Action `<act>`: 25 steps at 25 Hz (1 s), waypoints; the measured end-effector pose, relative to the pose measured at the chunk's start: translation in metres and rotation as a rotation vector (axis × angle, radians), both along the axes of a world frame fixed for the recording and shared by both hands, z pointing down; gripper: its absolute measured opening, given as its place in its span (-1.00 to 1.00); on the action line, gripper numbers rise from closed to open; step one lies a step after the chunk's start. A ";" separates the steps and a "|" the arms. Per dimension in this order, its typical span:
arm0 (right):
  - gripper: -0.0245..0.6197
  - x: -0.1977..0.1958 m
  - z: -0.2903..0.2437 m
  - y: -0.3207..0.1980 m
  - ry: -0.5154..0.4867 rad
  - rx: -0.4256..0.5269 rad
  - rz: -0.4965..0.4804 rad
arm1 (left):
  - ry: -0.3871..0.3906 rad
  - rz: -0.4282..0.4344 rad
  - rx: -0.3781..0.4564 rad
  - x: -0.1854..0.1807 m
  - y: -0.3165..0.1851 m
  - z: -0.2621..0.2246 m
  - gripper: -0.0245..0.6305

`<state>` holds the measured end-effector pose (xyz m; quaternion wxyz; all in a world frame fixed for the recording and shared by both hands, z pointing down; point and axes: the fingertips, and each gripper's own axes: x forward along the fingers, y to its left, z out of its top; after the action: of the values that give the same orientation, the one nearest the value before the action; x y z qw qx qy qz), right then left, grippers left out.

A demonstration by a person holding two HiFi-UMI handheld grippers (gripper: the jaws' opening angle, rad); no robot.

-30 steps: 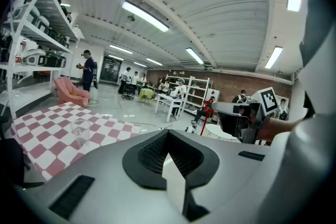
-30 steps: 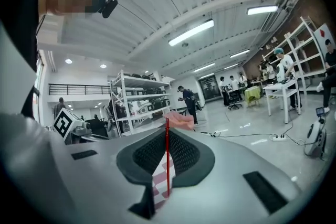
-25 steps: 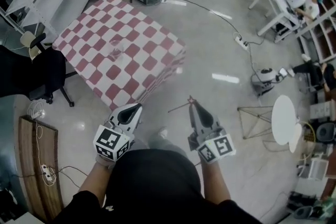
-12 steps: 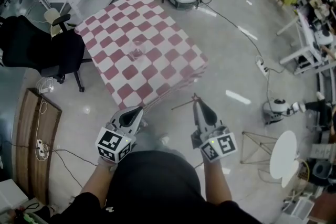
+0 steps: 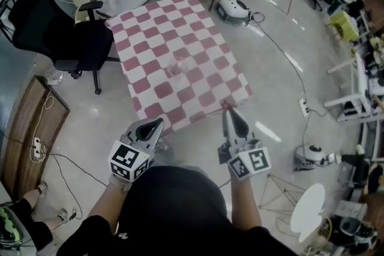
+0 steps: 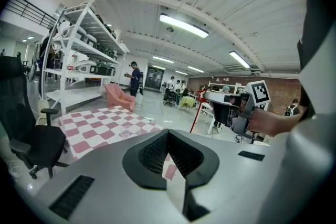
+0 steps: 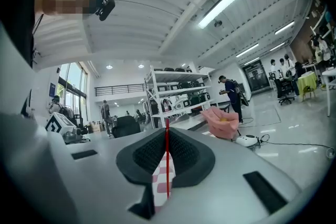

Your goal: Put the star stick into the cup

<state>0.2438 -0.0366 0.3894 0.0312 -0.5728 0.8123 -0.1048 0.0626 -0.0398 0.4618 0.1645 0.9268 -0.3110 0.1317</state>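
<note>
It was a large, open lab hall: tall white shelving racks (image 6: 79, 55) loaded with equipment, white workbenches (image 5: 359, 78), ceiling strip lights (image 6: 184, 26), a polished floor (image 5: 90, 123), and a black office chair (image 5: 66, 39).

the stick (image 7: 167, 165) is thin and red, upright, pinched between the closed jaws of the right gripper (image 7: 167, 138), its star end (image 5: 226, 104) poking past the tips. the cup (image 5: 176, 69) is clear and upright, mid-table (image 5: 150, 51), well apart from the stick.
</note>
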 end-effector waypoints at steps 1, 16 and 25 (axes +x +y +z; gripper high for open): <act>-0.84 -0.003 -0.001 -0.010 0.003 0.003 -0.009 | 0.003 -0.010 0.001 -0.003 -0.006 0.000 -0.80; -0.84 -0.033 -0.018 -0.134 0.050 0.070 -0.060 | 0.004 -0.053 -0.026 -0.039 -0.069 0.021 -0.80; -0.84 -0.044 0.009 -0.187 0.030 0.051 -0.059 | -0.018 -0.125 -0.047 -0.067 -0.085 0.028 -0.80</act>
<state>0.2001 -0.2238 0.3986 0.0306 -0.5490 0.8317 -0.0765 -0.0040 -0.1252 0.4894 0.1913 0.9003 -0.3663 0.1367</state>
